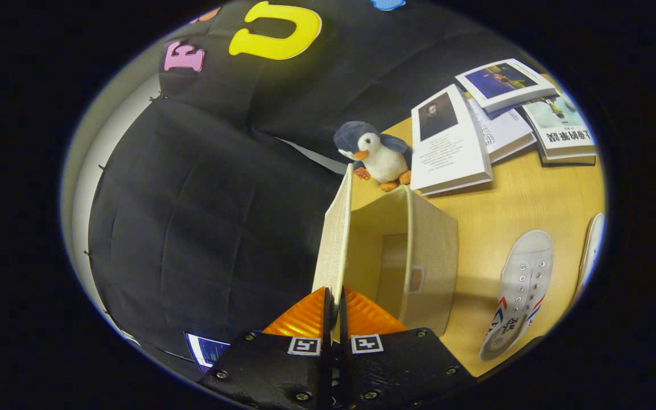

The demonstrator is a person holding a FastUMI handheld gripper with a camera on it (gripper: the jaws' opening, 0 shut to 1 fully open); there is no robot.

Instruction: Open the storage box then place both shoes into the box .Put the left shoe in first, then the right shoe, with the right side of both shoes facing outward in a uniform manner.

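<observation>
The wooden table (510,210) carries every item in the scene and runs beyond and to the right of the fingers. The storage box (419,250), a beige fabric cube, stands on the table just ahead of the fingers with its top open and its interior visible; a small label window is set in its near wall. The lid (335,233) of the box stands raised on edge, close to vertical, along the left side of the opening. The gripper (335,310) is closed on the near edge of this lid: the two orange fingers (305,316) are brought almost together, one on each face of the panel, with the fabric pinched between them. Four books (447,142) lie flat on the table beyond the box, spread and partly overlapping toward the far right. A white shoe (519,290) with red and blue side stripes lies on the table to the right of the box, apart from it, laces uppermost and toe pointing away from the fingers. A second shoe (590,250) lies further right of the first, visible as a white sliver only; its orientation cannot be determined. A plush penguin (374,152) stands upright on the table beyond the box, just left of the nearest book, near the top of the raised lid
</observation>
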